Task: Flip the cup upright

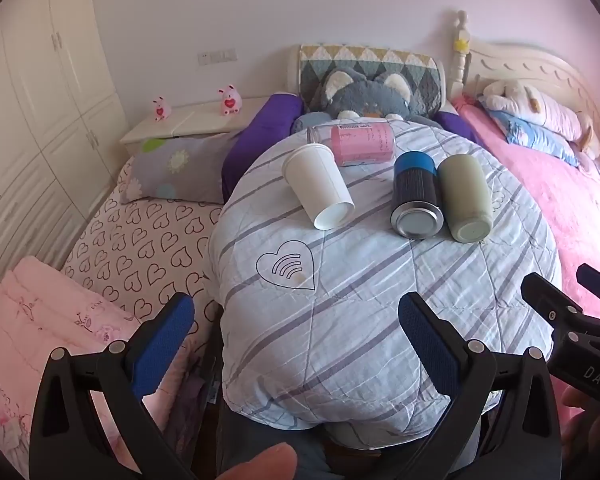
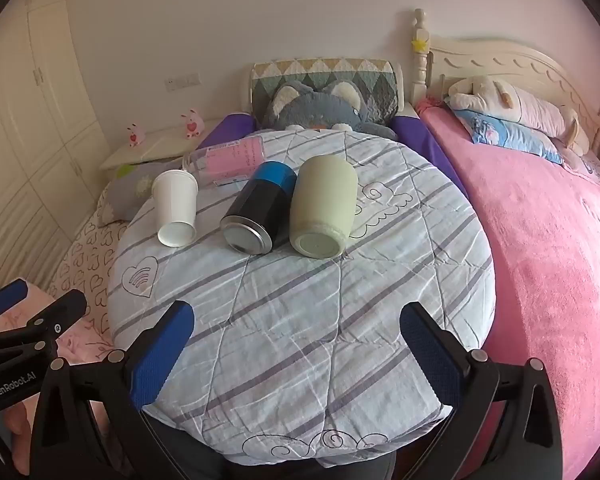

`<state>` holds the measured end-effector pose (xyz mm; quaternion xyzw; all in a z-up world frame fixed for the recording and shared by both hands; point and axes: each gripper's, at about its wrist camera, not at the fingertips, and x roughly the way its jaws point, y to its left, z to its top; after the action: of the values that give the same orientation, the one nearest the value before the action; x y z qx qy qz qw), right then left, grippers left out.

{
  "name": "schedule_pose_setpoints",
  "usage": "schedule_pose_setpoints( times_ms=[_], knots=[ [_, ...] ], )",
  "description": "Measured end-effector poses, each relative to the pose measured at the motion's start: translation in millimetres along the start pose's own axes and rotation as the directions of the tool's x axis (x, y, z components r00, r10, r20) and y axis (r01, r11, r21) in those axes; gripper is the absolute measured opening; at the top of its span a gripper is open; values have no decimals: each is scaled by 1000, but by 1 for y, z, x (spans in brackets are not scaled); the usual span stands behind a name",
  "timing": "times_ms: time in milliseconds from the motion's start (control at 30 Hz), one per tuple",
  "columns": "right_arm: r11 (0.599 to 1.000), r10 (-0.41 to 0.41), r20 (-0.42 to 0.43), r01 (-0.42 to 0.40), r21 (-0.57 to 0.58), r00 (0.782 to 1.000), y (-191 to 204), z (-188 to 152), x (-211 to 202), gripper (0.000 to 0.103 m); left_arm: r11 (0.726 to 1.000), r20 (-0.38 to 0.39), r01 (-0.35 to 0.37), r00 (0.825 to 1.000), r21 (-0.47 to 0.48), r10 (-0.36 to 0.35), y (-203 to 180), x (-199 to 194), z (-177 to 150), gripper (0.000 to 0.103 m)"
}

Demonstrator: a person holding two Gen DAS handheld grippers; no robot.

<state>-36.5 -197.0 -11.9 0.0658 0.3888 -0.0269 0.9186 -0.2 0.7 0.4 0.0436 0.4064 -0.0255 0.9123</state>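
Four containers lie on their sides on the striped quilt (image 2: pixel 300 312) w/ bases toward the cameras: white paper cup (image 1: pixel 318 186) (image 2: pixel 176 208) at left, black-and-blue can (image 1: pixel 415 199) (image 2: pixel 260 210) touching the pale green cup (image 1: pixel 465 200) (image 2: pixel 323 208) at right, and a clear bottle w/ pink label (image 1: pixel 358 142) (image 2: pixel 228 156) lying crosswise behind, just beside the paper cup's mouth. Left claw (image 1: pixel 298 350) and right claw (image 2: pixel 298 354) both hang spread wide, holding nothing, over the quilt's near part, well apart from the cups; a grey plush toy (image 2: pixel 320 110) sits at the headboard end
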Motion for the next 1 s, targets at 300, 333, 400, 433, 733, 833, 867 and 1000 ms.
schedule_pose_setpoints(
  times_ms=[300, 333, 400, 433, 733, 833, 867, 1000],
  knots=[
    [1000, 7, 9, -7, -1, 1000, -4, 2, 0, 103, 1000, 3, -2, 1000, 11, 2, -2, 2, -3, 103],
    [1000, 4, 5, -4, 4, 1000, -7, 0, 2, 103, 1000, 4, -2, 1000, 12, 2, -1, 3, -3, 103],
    [1000, 4, 9, -4, 6, 1000, -8, 0, 1, 103, 1000, 9, -7, 1000, 15, 7, -4, -1, -4, 103],
    [1000, 4, 11, -5, 7, 1000, -8, -1, 0, 103, 1000, 11, -10, 1000, 17, 10, -6, -4, -3, 103],
    [1000, -3, 17, 3, 12, 1000, -5, 3, -9, 103, 1000, 15, -12, 1000, 18, 12, -7, -7, -3, 103],
    [1000, -3, 16, 3, 9, 1000, -3, 3, -8, 103, 1000, 14, -12, 1000, 17, 12, -7, -7, -3, 103],
    [1000, -1, 15, 1, 8, 1000, -3, 3, -7, 103, 1000, 14, -12, 1000, 18, 12, -7, -7, -3, 103],
    [1000, 0, 13, 0, 5, 1000, -2, 4, -6, 103, 1000, 13, -12, 1000, 17, 12, -7, -7, -3, 103]
  ],
)
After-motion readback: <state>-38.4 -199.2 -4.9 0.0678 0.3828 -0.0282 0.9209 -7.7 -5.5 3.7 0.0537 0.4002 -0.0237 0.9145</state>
